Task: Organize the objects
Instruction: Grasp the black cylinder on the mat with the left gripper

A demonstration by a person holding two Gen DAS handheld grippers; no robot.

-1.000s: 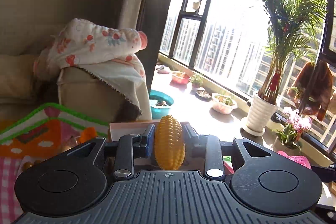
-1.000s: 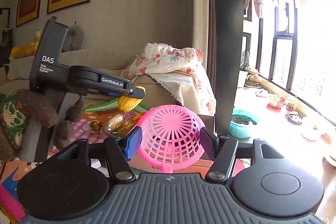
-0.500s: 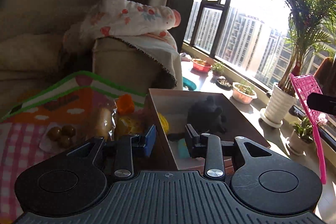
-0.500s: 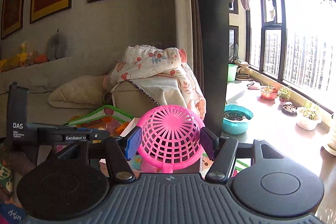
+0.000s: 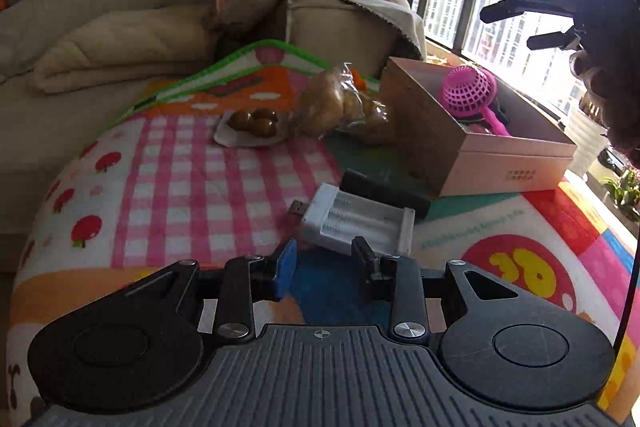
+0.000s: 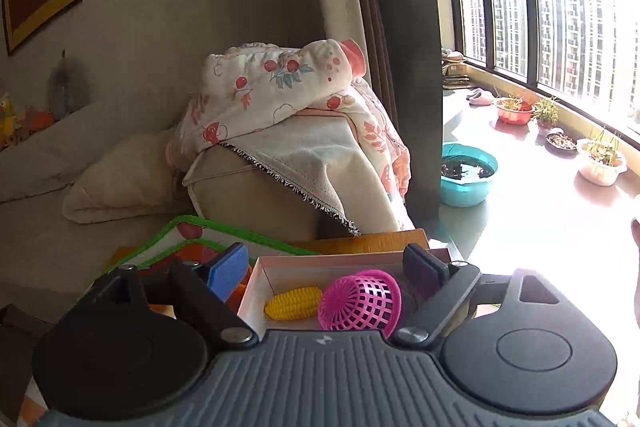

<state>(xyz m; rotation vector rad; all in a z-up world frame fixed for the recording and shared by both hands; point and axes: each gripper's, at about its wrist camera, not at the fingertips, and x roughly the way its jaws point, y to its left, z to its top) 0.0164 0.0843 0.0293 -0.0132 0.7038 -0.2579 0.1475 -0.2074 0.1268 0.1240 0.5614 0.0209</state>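
Roughly midway, judging by the scene. Already inside the pink box [image 5: 508, 163], right of centre: pink mesh ball [image 6: 360, 301] and toy corn [image 6: 294, 303]. Left on the play mat [image 5: 180, 183]: bagged bread [image 5: 336, 107] upper centre, black case [image 5: 384, 193], white battery charger [image 5: 358, 219] centre, small plate of brown balls [image 5: 252, 127]. Left gripper [image 5: 324, 261] part open, empty, just short of the charger. Right gripper [image 6: 328, 267] wide open, empty, above the box. Open mat at lower left; box wall crowding the right.
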